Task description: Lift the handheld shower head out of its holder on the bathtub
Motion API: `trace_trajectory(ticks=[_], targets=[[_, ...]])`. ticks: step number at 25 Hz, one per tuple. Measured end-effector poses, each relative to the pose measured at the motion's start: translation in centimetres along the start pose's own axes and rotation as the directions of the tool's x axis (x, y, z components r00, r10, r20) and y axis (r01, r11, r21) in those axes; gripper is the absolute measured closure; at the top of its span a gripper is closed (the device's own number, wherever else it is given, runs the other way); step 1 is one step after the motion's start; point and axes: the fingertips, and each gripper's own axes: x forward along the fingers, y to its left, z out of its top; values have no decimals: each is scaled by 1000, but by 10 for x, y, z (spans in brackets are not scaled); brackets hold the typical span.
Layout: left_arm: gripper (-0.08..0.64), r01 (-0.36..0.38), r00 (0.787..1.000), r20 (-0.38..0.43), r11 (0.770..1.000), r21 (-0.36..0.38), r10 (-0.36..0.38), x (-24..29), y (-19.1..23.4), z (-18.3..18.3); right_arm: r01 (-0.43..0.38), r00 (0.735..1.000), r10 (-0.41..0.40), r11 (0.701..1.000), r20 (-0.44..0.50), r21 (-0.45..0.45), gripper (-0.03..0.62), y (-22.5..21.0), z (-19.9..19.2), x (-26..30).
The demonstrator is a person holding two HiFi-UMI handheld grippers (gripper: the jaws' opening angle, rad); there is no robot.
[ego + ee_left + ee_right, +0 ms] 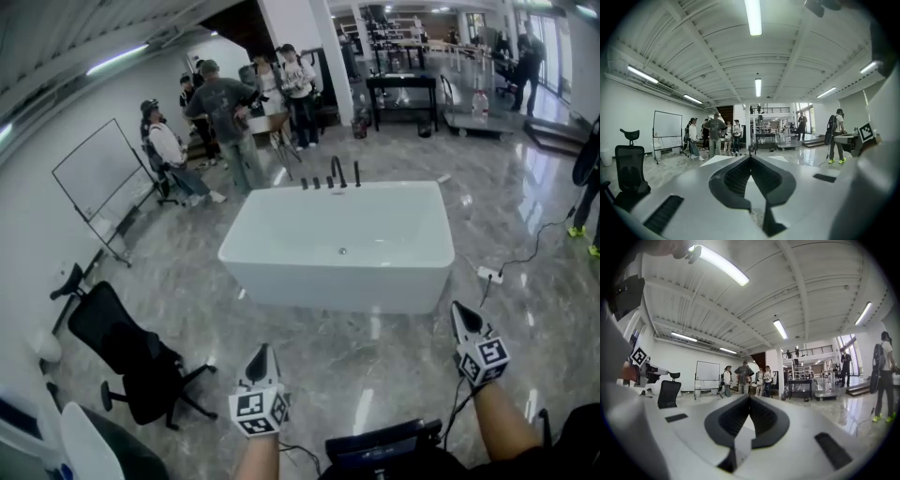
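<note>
Nearest the camera, both grippers are held out level over the glossy grey floor [375, 356], short of the bathtub [328, 281] and well apart from it. The left gripper [262, 356] points toward the tub's near wall, left of its middle. Seen from its own camera, the left gripper's [751, 158] jaws are closed tip to tip with nothing between them. The right gripper [461, 319] is off the tub's near right corner. Its own camera likewise shows its [749, 398] jaws pressed together and empty.

A black office chair [131, 352] stands on the near left of the tub. A white power strip [489, 275] with a dark cable lies on the floor just off the tub's right end.

The white freestanding tub sits in the middle of the room, a small drain [342, 250] in its bottom. Along its far rim runs a row of black fittings with a curved spout [337, 172]. The handheld shower head [357, 174] appears to be the slim upright piece at the right end of that row, seated in its holder, though it is too small to be sure.

Left of the tub and further back stands a whiteboard [98, 178] on a wheeled frame. Beyond the tub's far left corner is a group of people [234, 103], some seated and some standing. Beyond its far right corner is a black table [403, 89].
</note>
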Motion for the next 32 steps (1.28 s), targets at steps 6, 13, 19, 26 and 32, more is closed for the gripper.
trace_trajectory(ticks=[6, 13, 19, 26, 32], targets=[[551, -21, 1000, 23, 1000, 18, 20, 6, -20, 4, -28, 1000, 29, 999, -2, 29, 586, -28, -10, 4], [551, -42, 999, 9, 999, 32, 42, 17, -19, 3, -78, 997, 79, 994, -16, 70, 586, -36, -26, 30], [551, 32, 999, 6, 998, 59, -32, 61, -13, 2, -95, 995, 95, 993, 2, 76, 586, -31, -28, 67], [551, 21, 1000, 6, 999, 44, -21, 125, 27, 11, -78, 997, 78, 995, -6, 66, 586, -31, -21, 112], [551, 35, 999, 26, 999, 33, -36, 171, 56, 18, 11, 1000, -9, 996, -25, 86, 586, -34, -26, 157]])
